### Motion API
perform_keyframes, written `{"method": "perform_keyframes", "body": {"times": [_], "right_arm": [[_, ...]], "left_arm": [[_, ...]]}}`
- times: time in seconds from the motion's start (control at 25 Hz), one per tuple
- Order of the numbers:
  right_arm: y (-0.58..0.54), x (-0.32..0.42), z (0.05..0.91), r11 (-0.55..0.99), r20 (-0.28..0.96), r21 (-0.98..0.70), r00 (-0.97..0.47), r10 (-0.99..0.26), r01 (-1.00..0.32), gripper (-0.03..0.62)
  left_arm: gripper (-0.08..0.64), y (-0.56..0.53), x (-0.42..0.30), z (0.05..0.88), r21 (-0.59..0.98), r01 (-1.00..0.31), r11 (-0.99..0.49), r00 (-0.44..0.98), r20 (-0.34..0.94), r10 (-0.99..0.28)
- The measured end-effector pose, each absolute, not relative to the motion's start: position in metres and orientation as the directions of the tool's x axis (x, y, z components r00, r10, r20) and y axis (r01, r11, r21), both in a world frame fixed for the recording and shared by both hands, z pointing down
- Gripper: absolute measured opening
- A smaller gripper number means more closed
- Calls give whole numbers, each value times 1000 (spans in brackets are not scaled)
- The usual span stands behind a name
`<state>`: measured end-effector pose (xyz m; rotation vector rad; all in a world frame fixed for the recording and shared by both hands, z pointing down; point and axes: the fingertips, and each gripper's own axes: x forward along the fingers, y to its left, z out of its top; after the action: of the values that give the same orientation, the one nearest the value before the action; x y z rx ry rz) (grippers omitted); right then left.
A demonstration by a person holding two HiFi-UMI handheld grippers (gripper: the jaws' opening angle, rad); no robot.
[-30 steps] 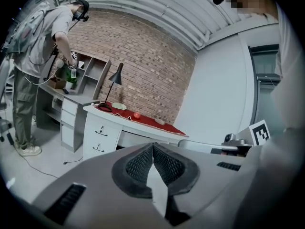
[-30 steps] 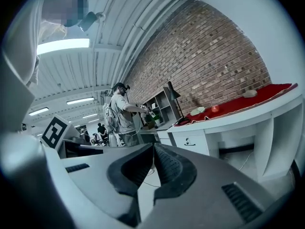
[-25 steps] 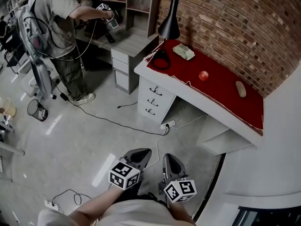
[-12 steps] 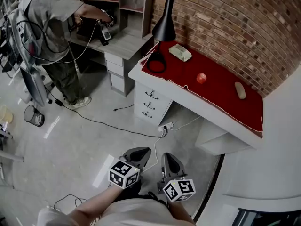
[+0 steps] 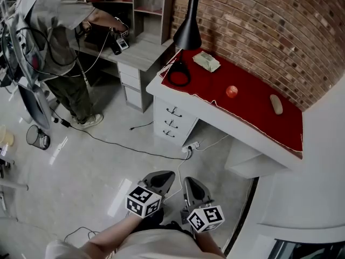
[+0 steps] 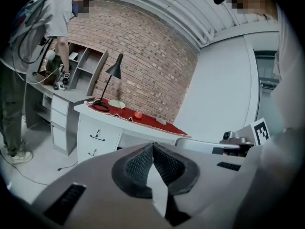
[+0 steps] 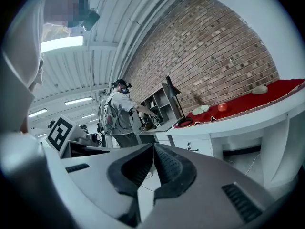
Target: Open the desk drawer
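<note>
The drawer stack (image 5: 172, 122) sits under the left end of the desk (image 5: 237, 133), well apart from you across open floor. It has three fronts facing you, each with a small dark handle. All three look flush and closed, so the opening itself has not begun. Above it, the desk carries a red cloth (image 5: 253, 104) with a black lamp (image 5: 188, 31) at its left end and a small red ball (image 5: 232, 91) near the middle. On the floor just in front of the drawers lies a power strip (image 5: 190, 144), its cable trailing off to the left. Your left gripper (image 5: 166, 175) and right gripper (image 5: 190, 182) are side by side close to your body and point roughly toward the drawers. Each has its jaws pressed together with nothing between them. This looks like the approach step. The next move probably calls for closing the gap to the stack and picking one handle, likely the top handle (image 5: 174, 111). You would spread one gripper's jaws before it arrives, set them around the handle and pull straight toward you. Mind the cable underfoot. Another person (image 5: 59, 31) works at a separate desk at far left, clear of your path.
</note>
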<state>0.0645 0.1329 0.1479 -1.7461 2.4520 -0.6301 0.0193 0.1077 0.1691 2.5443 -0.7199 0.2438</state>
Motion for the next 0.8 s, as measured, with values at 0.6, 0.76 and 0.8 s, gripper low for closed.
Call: {"method": "perform_keyframes", "body": {"times": [0.6, 0.76, 0.8], "right_arm": [[134, 62, 140, 260, 150, -356, -330, -932, -897, 18], [129, 64, 141, 255, 162, -339, -323, -932, -906, 18], [127, 65, 140, 257, 163, -333, -324, -932, -907, 18]], "left_arm": [[11, 102, 5, 167, 400, -514, -759, 857, 262, -443], [11, 101, 4, 169, 414, -516, -750, 856, 254, -449], [11, 99, 3, 169, 410, -522, -748, 853, 254, -456]]}}
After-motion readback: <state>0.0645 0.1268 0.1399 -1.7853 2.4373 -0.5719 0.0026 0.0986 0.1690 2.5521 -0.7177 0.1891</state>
